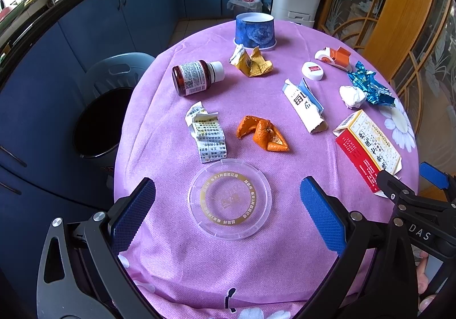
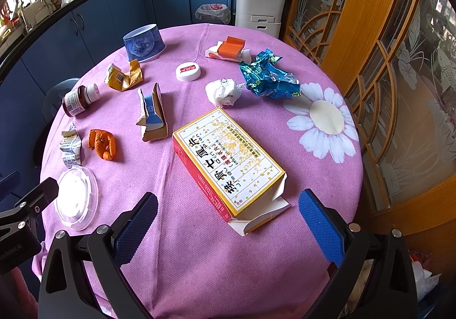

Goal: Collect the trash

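Note:
Trash lies across a round table with a purple cloth (image 1: 176,262). My left gripper (image 1: 228,213) is open and empty, its fingers either side of a clear plastic lid (image 1: 229,198). Beyond it lie orange peel (image 1: 263,133), a crumpled leaflet (image 1: 203,130), a brown pill bottle (image 1: 196,76) and a crushed yellow carton (image 1: 250,62). My right gripper (image 2: 228,227) is open and empty, just short of a red and yellow medicine box (image 2: 228,165). Further off are a white tissue ball (image 2: 223,92), a blue foil wrapper (image 2: 268,76) and a torn white and blue box (image 2: 152,116).
A dark bin (image 1: 99,122) stands on the floor left of the table. A blue paper cup (image 1: 255,31), a white cap (image 2: 188,71) and an orange and white carton (image 2: 229,49) sit at the far side. Blue cabinets and a wooden screen (image 2: 370,34) surround the table.

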Demonstrator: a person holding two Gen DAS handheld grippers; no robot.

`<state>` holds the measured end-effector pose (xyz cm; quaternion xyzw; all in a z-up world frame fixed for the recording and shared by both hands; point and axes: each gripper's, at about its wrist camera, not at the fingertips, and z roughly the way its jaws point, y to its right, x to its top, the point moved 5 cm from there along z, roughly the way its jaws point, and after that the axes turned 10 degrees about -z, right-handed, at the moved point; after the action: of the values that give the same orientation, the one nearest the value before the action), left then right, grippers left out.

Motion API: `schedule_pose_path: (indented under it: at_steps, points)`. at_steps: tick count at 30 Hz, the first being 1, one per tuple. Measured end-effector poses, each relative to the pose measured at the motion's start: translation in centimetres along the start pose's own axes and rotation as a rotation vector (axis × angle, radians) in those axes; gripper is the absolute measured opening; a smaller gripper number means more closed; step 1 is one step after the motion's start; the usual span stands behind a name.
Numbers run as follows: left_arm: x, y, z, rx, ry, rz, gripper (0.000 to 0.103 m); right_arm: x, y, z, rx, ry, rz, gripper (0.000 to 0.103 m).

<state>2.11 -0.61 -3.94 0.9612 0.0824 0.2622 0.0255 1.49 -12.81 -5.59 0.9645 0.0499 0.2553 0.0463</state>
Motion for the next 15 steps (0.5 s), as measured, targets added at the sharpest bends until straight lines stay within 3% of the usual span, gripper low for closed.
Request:
schedule_pose_path:
  at_steps: [15]
  points:
    - [-0.10, -0.06, 0.20, -0.004, -0.007, 0.003, 0.100, -0.11, 0.10, -0.14, 0.001, 0.001, 0.002, 0.097]
